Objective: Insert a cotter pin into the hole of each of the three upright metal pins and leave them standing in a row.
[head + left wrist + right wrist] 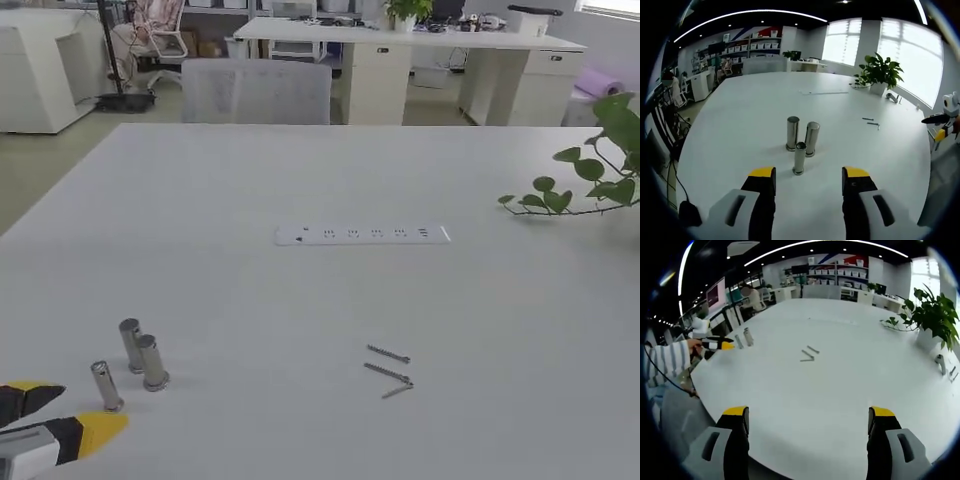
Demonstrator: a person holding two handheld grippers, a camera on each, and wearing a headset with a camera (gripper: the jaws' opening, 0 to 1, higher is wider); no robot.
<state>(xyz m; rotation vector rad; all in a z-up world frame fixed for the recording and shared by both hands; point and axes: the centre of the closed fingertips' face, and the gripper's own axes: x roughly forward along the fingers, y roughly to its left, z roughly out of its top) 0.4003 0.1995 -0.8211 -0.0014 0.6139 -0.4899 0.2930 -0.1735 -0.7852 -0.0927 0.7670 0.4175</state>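
Observation:
Three upright metal pins [133, 362] stand in a tight cluster near the table's front left; in the left gripper view the pins [801, 142] rise just ahead of the jaws. My left gripper [809, 182] is open and empty, its yellow-tipped jaws [45, 415] at the lower left of the head view. Three cotter pins [390, 369] lie loose to the right of centre, and the same cotter pins [808, 354] lie far ahead in the right gripper view. My right gripper [808, 421] is open, back at the table's edge, holding nothing.
A white power strip [362, 235] lies across the table's middle. A leafy plant [598, 165] reaches in at the right edge. A grey chair [256, 92] stands behind the far edge, with desks beyond. The white table [300, 300] has wide bare room around the pins.

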